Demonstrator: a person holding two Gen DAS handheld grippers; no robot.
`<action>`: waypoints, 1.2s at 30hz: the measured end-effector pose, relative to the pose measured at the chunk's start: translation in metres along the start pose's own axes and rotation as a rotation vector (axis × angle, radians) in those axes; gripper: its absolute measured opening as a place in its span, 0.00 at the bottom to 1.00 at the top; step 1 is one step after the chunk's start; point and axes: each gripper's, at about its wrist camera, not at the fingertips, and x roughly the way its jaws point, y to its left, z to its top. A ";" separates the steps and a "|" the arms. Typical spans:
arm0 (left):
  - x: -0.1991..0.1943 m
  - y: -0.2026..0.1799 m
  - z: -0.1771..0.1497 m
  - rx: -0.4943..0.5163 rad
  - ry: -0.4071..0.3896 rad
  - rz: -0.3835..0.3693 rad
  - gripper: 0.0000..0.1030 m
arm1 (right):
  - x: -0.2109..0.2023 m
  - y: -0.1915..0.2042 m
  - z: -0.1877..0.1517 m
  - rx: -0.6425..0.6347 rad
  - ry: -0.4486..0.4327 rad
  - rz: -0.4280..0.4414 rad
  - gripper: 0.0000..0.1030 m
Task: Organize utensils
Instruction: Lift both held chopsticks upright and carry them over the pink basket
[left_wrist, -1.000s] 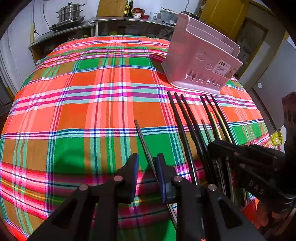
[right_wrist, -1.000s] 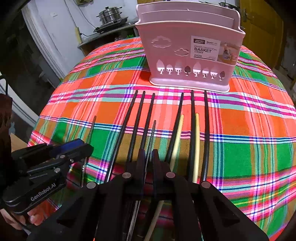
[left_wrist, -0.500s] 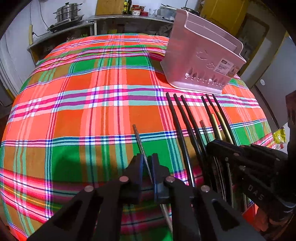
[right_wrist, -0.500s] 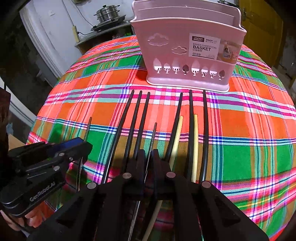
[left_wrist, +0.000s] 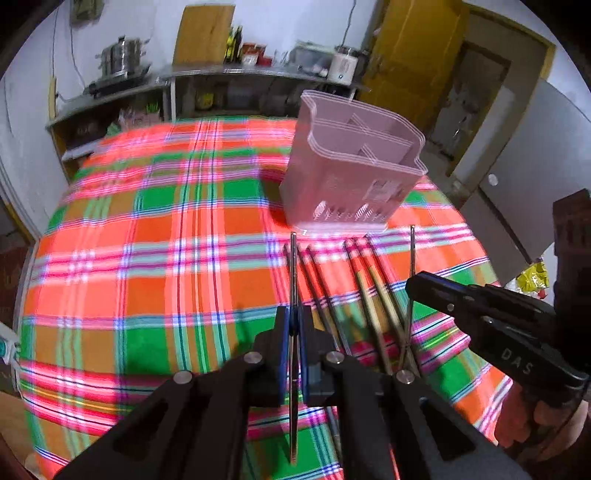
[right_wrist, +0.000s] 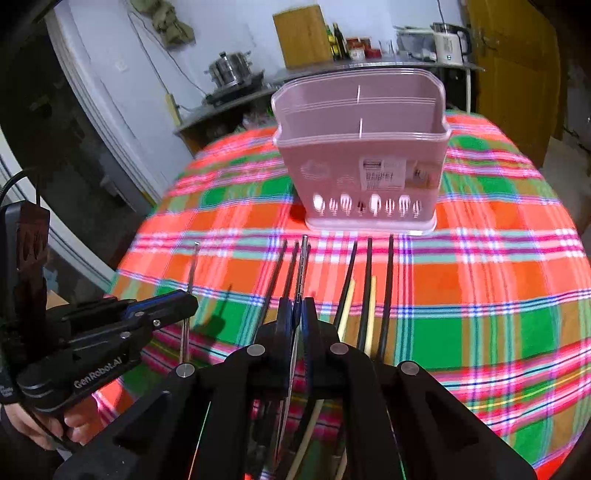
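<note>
My left gripper (left_wrist: 292, 325) is shut on a thin metal chopstick (left_wrist: 293, 266), held above the plaid tablecloth (left_wrist: 147, 236). My right gripper (right_wrist: 297, 314) is shut on a second metal chopstick (right_wrist: 302, 266), also lifted. Each gripper shows in the other's view: the right gripper (left_wrist: 415, 286) with its metal chopstick (left_wrist: 412, 254), the left gripper (right_wrist: 186, 301) with its metal chopstick (right_wrist: 191, 269). Several black chopsticks (right_wrist: 369, 288) and two pale bamboo ones (right_wrist: 371, 314) lie in a row on the cloth. Beyond them stands a pink divided chopstick basket (right_wrist: 360, 155), also visible as the basket (left_wrist: 351, 173).
Shelves with pots (left_wrist: 122, 59), bottles and a kettle (right_wrist: 448, 44) run along the back wall. A yellow door (left_wrist: 413, 55) is at the right. The table edge drops off on the left (right_wrist: 147, 229). A person's hand (right_wrist: 44, 421) holds the left gripper.
Both grippers closed onto a metal chopstick and rose, lifting the sticks off the cloth. The basket's inside now shows from above.
</note>
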 end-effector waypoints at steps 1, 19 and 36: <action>-0.005 -0.002 0.003 0.004 -0.010 -0.005 0.05 | -0.007 0.000 0.002 -0.001 -0.015 0.005 0.05; -0.051 -0.028 0.029 0.055 -0.112 -0.056 0.05 | -0.078 -0.003 0.015 -0.032 -0.181 0.003 0.04; -0.060 -0.035 0.127 0.029 -0.258 -0.129 0.05 | -0.105 -0.025 0.086 -0.004 -0.347 -0.022 0.04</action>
